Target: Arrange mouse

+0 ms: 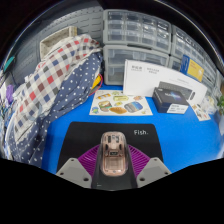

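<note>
A pinkish see-through mouse (111, 148) sits between my gripper's (111, 160) two fingers. The purple pads (84, 158) press on both of its sides. It hangs low over a blue mouse mat (160, 135) printed with the word "Fish." The mouse points forward along the fingers. Its rear end is hidden below the fingers.
A plaid and dotted cloth (58, 80) is heaped at the left of the mat. Beyond the mat lie a printed leaflet (118, 102), a black box (172, 97) and a white carton (150, 72). Clear plastic drawer units (140, 35) stand behind.
</note>
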`<state>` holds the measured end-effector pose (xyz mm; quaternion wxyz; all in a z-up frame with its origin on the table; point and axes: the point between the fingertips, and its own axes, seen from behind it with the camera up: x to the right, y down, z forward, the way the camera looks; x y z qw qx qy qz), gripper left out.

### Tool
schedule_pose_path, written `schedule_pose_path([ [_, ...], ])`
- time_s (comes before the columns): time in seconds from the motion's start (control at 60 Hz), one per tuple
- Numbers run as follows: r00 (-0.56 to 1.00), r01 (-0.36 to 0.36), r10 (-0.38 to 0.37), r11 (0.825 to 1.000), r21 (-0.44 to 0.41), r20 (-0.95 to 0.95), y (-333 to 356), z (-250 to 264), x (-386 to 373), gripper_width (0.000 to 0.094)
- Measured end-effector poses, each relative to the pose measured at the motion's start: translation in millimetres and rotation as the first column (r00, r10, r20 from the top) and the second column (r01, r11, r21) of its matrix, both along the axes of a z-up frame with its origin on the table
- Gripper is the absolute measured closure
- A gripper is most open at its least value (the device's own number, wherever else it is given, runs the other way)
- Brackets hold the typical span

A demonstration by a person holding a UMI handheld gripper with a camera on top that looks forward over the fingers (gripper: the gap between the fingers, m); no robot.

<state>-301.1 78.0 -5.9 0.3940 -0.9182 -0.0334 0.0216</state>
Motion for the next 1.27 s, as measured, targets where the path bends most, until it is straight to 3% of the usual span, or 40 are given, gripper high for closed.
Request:
schedule_pose_path([
  [0.033, 1.0, 0.01, -0.01, 1.0, -0.012, -0.005, -2.9, 0.8, 0.2, 0.0427],
  [0.05, 1.0, 0.015, -0.015, 1.0, -0.015, -0.006, -4.2, 2.5, 0.4, 0.0326],
  [0.067, 1.0, 0.019, -0.019, 1.0, -0.013, -0.008, -5.5, 5.2, 0.8, 0.0317],
  [0.1, 1.0, 0.021, -0.021, 1.0, 0.0, -0.009, -7.5, 12.6, 1.6, 0.0195],
  [0.15, 1.0, 0.02, -0.02, 0.999, 0.028, 0.0, -12.3, 28.9, 3.6, 0.011],
  [0.45, 0.999, 0.052, -0.049, 0.985, 0.166, -0.02, -89.7, 145.6, 28.3, 0.0116],
  [0.683, 0.996, 0.087, -0.089, 0.971, 0.221, -0.001, -159.6, 200.2, 70.9, 0.0108],
  [0.85, 0.995, 0.095, -0.095, 0.965, 0.244, -0.013, -199.4, 215.3, 97.3, 0.0107],
  [1.267, 0.995, 0.101, -0.093, 0.97, 0.221, -0.044, -273.4, 203.3, 142.0, 0.0105],
])
